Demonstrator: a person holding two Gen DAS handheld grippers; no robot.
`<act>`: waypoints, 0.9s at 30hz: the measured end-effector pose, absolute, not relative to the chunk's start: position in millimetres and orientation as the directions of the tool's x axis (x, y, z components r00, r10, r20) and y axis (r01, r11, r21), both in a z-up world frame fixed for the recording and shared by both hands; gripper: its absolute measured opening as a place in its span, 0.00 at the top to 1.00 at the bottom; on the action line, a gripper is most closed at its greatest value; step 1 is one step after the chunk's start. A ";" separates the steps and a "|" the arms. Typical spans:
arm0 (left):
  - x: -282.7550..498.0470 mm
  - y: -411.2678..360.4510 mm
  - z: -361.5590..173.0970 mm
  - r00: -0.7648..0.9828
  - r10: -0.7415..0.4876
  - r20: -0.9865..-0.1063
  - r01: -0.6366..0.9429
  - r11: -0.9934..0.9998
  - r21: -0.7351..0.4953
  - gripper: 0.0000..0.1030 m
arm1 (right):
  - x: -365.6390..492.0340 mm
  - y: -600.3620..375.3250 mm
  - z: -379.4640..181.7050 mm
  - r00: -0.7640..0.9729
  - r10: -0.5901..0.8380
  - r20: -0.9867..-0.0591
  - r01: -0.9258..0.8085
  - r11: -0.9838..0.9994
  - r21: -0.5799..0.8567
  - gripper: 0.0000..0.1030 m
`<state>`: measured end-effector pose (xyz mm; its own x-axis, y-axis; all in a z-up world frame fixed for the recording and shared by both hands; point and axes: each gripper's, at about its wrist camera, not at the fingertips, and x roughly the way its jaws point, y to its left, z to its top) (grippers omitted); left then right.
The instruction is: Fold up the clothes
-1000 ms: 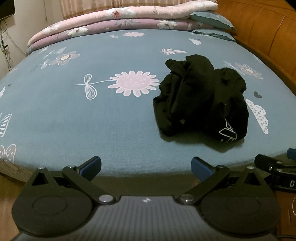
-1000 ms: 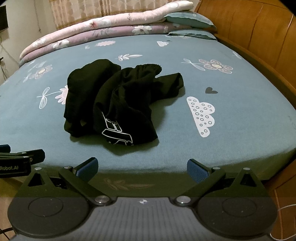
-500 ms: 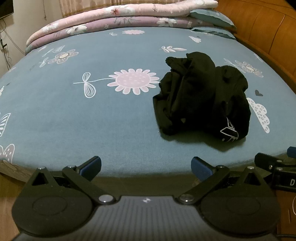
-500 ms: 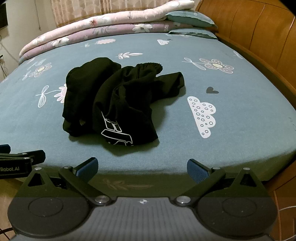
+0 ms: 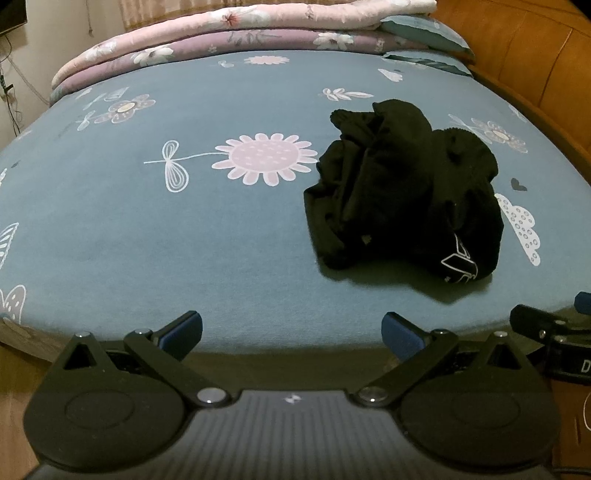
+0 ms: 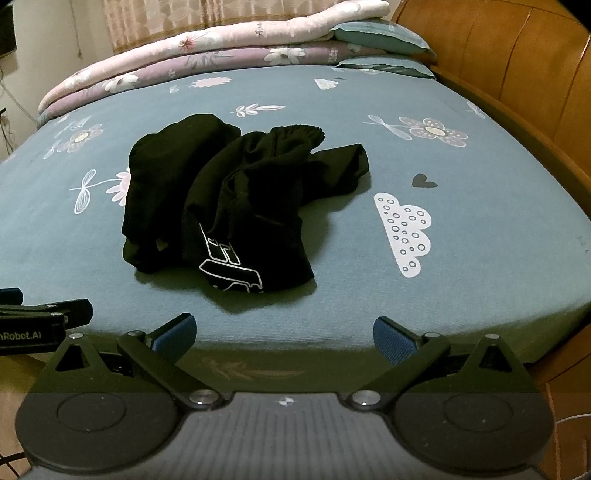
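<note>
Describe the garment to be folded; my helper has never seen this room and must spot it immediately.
Start at the bed with the blue floral sheet. Near its front edge lies the crumpled black garment, between a pink daisy print and a white cloud print. It is the only dark, loose item, marked with a white outlined logo.

Bed (image 5: 110, 229) in blue sheet printed with flowers and clouds, folded pink and purple quilts (image 5: 221, 40) along far edge, teal pillows (image 6: 380, 37) at wooden headboard (image 6: 517, 66), beige curtain (image 6: 147, 22), pale wall (image 5: 55, 40), dim indoor light
</note>
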<state>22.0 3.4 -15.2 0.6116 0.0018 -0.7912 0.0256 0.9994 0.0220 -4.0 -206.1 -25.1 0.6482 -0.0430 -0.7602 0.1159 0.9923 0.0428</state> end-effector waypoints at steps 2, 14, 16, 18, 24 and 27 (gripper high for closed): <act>22.8 2.9 -15.7 0.610 0.002 -0.792 0.026 0.999 0.022 0.01 | -4.0 -204.8 -25.4 0.650 -0.048 -0.758 0.111 0.993 0.032 0.00; 27.9 -0.2 -19.2 0.606 0.000 -0.795 0.026 0.999 0.021 0.01 | -1.2 -207.6 -26.9 0.658 -0.043 -0.751 0.105 0.994 0.035 0.00; 29.0 -0.1 -19.4 0.612 -0.004 -0.791 0.030 0.999 0.018 0.01 | -0.5 -208.2 -27.4 0.661 -0.041 -0.749 0.103 0.994 0.037 0.00; 30.4 0.3 -19.8 0.618 -0.007 -0.786 0.031 0.999 0.016 0.01 | 1.2 -210.3 -28.0 0.663 -0.032 -0.748 0.102 0.994 0.048 0.00; 42.4 5.2 -24.8 0.613 -0.014 -0.790 0.016 1.000 -0.005 0.01 | 9.5 -223.5 -31.1 0.670 0.049 -0.741 0.087 0.986 0.144 0.00; 49.1 5.3 -28.5 0.606 -0.013 -0.796 0.017 1.000 -0.003 0.01 | 14.0 -224.2 -33.4 0.677 0.067 -0.733 0.064 0.987 0.150 0.00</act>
